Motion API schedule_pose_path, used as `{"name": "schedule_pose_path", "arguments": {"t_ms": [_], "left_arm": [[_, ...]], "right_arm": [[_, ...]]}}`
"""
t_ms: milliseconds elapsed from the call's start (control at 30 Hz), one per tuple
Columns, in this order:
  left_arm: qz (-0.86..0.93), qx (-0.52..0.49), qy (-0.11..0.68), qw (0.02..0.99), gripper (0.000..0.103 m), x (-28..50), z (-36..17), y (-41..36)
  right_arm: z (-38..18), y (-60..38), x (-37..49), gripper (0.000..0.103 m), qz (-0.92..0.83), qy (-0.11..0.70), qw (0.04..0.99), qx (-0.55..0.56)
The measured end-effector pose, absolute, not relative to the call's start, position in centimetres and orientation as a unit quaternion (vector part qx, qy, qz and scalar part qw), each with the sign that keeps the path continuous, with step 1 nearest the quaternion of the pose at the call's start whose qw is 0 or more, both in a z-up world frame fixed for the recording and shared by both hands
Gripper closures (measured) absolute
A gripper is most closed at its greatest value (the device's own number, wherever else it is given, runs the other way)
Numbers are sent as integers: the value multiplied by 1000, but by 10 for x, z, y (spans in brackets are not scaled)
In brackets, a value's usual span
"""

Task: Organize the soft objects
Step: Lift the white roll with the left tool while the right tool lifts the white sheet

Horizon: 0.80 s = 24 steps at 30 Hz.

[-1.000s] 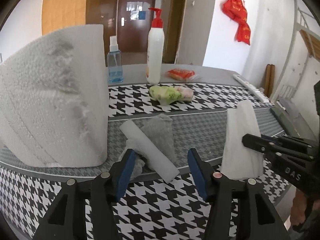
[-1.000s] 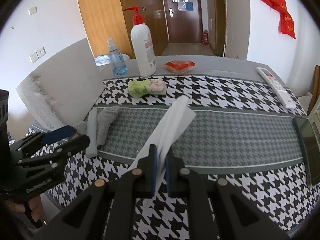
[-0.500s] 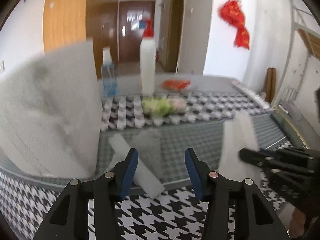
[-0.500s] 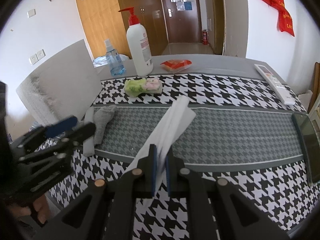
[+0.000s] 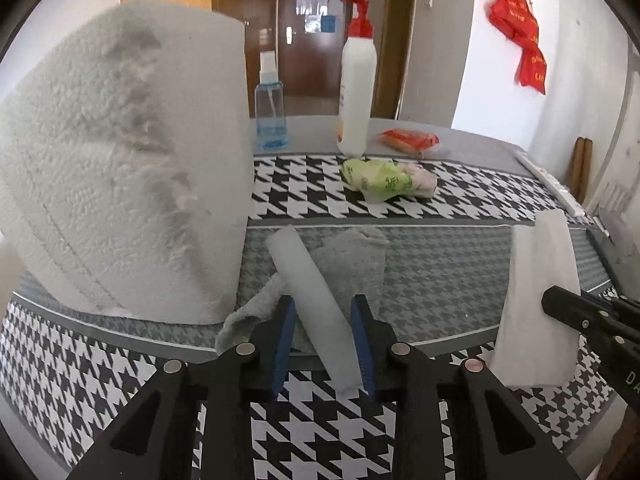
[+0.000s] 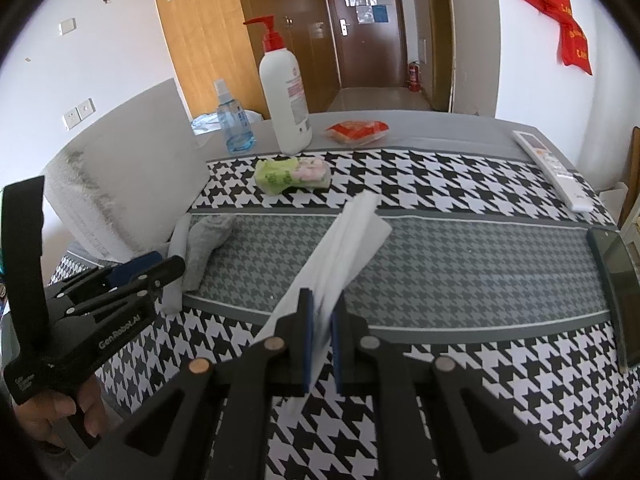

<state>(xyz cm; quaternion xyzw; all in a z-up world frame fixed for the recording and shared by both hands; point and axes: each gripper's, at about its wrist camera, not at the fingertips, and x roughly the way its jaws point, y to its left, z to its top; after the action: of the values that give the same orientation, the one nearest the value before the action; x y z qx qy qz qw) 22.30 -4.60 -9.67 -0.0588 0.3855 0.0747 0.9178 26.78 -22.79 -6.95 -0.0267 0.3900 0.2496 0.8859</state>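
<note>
One soft item is already in hand: a folded white tissue (image 6: 344,248) is clamped between the closed jaws of the right gripper (image 6: 320,336) and is held up off the table (image 6: 460,272), its free end pointing away over the grey houndstooth band. A second pickup is judged to be under way. The left gripper (image 5: 324,340) is set low at the near edge of the grey band, and its jaws have just been closing around the near end of a white roll (image 5: 312,300), which lies slantwise between the blue pads; whether the pads already press on the roll cannot be told, since a thin gap appears on the left side, so the grip is counted as not yet made. The roll rests on a crumpled grey cloth (image 5: 352,264), just beside a large paper-towel roll (image 5: 128,160) standing at the left of the table. Further back, a green-and-pink tissue pack (image 5: 384,180) lies untouched on the black-and-white pattern, and a red packet (image 5: 412,140) lies behind it near a pump bottle (image 5: 356,88) and a spray bottle (image 5: 271,112). No bin or gathering spot is shown, so where the items are meant to go cannot be told. By this reading the task is at an early stage: one item lifted, one being taken, the cloth and the packs yet to be handled, and nothing seen placed.
</note>
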Motion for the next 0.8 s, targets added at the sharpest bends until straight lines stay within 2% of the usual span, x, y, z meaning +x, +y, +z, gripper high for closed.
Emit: {"name": "schedule_pose_path", "arguments": {"t_ms": [233, 433, 800], "left_arm": [[70, -80, 408, 907, 72, 229, -104, -40], [59, -75, 394, 914, 84, 226, -99, -42], [22, -51, 354, 934, 85, 212, -76, -52]], "right_arm": [[-68, -228, 266, 92, 251, 386, 887, -28], [-66, -230, 265, 92, 250, 384, 889, -26], [-53, -231, 257, 92, 252, 365, 896, -23]]}}
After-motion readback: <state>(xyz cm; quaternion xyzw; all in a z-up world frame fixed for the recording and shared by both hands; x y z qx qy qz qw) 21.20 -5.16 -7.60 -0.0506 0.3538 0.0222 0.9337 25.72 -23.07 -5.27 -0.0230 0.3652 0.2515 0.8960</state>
